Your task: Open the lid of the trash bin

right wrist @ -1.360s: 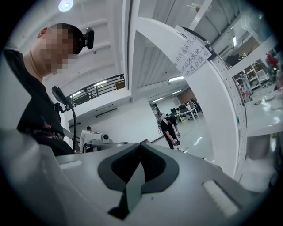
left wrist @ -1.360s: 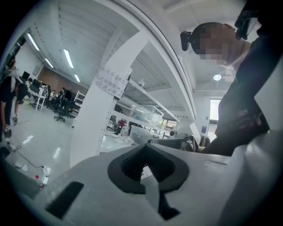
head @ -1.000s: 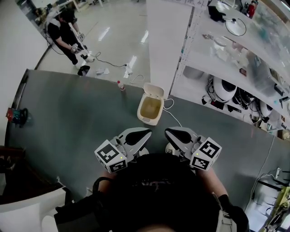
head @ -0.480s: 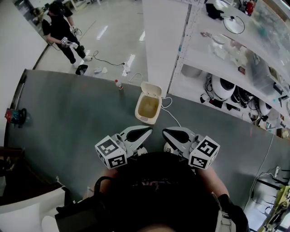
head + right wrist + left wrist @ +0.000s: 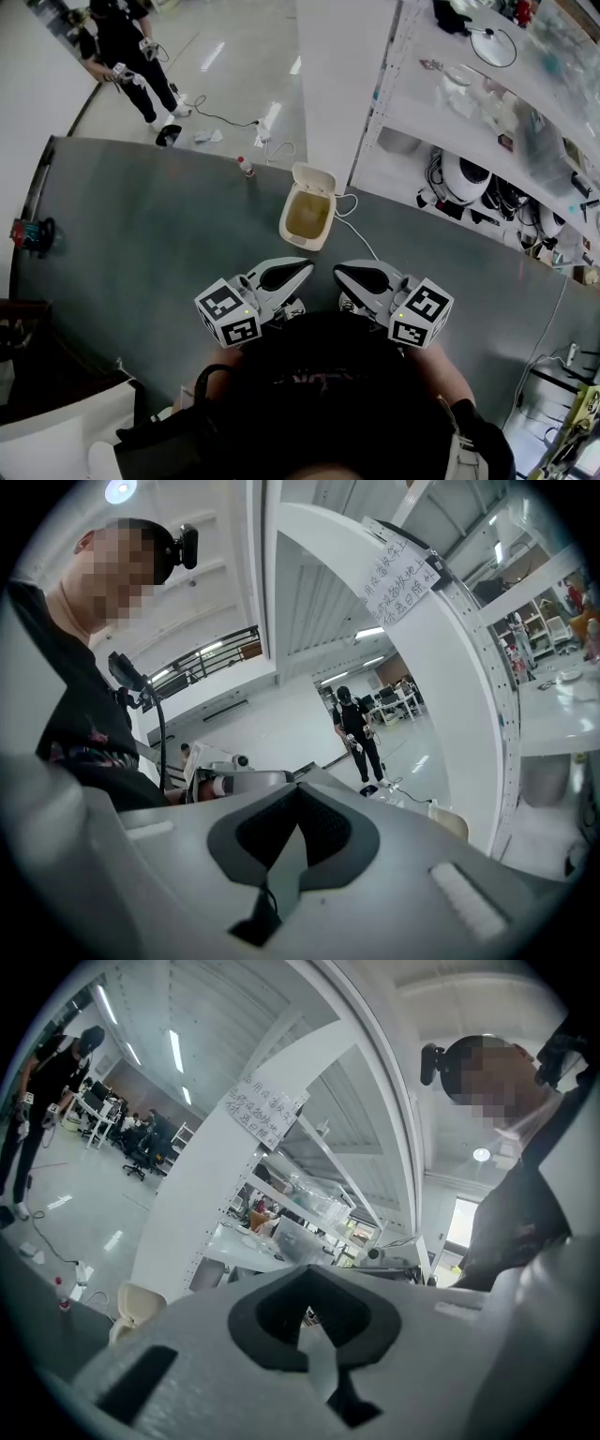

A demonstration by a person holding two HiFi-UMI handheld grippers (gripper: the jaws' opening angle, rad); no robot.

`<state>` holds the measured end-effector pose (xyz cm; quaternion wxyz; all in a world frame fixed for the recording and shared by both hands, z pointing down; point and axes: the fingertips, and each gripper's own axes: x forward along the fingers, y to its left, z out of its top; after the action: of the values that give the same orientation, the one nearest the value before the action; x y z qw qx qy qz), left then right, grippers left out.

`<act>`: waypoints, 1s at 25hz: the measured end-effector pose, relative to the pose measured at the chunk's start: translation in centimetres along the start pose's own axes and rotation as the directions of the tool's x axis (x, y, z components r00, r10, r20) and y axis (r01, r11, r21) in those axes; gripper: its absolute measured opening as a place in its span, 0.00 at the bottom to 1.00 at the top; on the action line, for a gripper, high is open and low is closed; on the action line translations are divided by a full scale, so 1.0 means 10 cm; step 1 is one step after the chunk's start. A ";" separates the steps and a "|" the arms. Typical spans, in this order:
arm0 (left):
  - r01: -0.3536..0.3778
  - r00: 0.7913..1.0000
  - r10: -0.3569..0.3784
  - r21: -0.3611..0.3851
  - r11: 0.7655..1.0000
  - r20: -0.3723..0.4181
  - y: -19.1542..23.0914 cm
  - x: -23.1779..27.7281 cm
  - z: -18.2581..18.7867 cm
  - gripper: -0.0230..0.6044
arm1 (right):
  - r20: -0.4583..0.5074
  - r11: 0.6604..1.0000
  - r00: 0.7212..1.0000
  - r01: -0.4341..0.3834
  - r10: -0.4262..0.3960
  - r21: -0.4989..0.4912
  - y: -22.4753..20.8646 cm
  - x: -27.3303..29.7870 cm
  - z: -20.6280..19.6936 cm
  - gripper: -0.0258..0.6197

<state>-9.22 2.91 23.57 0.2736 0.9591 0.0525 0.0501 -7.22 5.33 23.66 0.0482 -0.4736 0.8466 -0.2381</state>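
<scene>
A small cream trash bin (image 5: 307, 217) stands on the grey surface (image 5: 141, 244) ahead of me, its lid (image 5: 315, 178) tipped up and back, the brownish inside showing. My left gripper (image 5: 306, 267) and right gripper (image 5: 339, 272) hang side by side close to my body, well short of the bin, both shut with nothing in them. The left gripper view shows its gripper (image 5: 314, 1274) with jaws together and the bin (image 5: 136, 1307) low at the left. In the right gripper view the gripper (image 5: 298, 794) is likewise shut, and the bin (image 5: 452, 823) peeks over its right side.
A white pillar (image 5: 342, 84) rises just behind the bin, with cluttered shelving (image 5: 487, 103) to its right. A white cable (image 5: 354, 230) trails beside the bin. A small red-capped bottle (image 5: 246, 167) stands at the surface's far edge. Another person (image 5: 117, 42) stands on the floor at far left.
The person in the background has stepped further away to the upper left. Both grippers stay shut and have hardly shifted. The bin's lid stays up.
</scene>
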 end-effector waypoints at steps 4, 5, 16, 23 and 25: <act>-0.008 1.000 0.008 -0.007 1.000 -0.004 0.06 0.07 0.01 0.04 | -0.009 1.000 1.000 -0.002 0.002 0.006 -0.09 0.00 0.00 0.05; -0.008 1.000 0.008 -0.006 1.000 -0.008 0.07 0.09 0.00 0.04 | -0.011 1.000 1.000 -0.002 0.002 0.010 -0.10 0.00 -0.01 0.05; -0.038 0.998 0.042 -0.071 0.997 0.044 0.27 0.14 0.06 0.04 | -0.044 1.000 0.999 -0.004 0.005 0.030 -0.29 0.00 -0.06 0.05; -0.031 0.999 0.034 -0.082 0.996 0.034 0.26 0.22 0.04 0.04 | -0.050 1.000 0.999 -0.002 0.004 0.030 -0.36 -0.03 -0.04 0.05; -0.026 0.999 0.028 -0.081 0.996 0.027 0.24 0.25 0.03 0.04 | -0.049 1.000 0.999 0.000 0.001 0.030 -0.37 -0.05 -0.04 0.05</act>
<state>-6.55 1.06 24.73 0.3122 0.9485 0.0338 0.0425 -4.21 4.23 25.62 0.0344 -0.4666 0.8440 -0.2624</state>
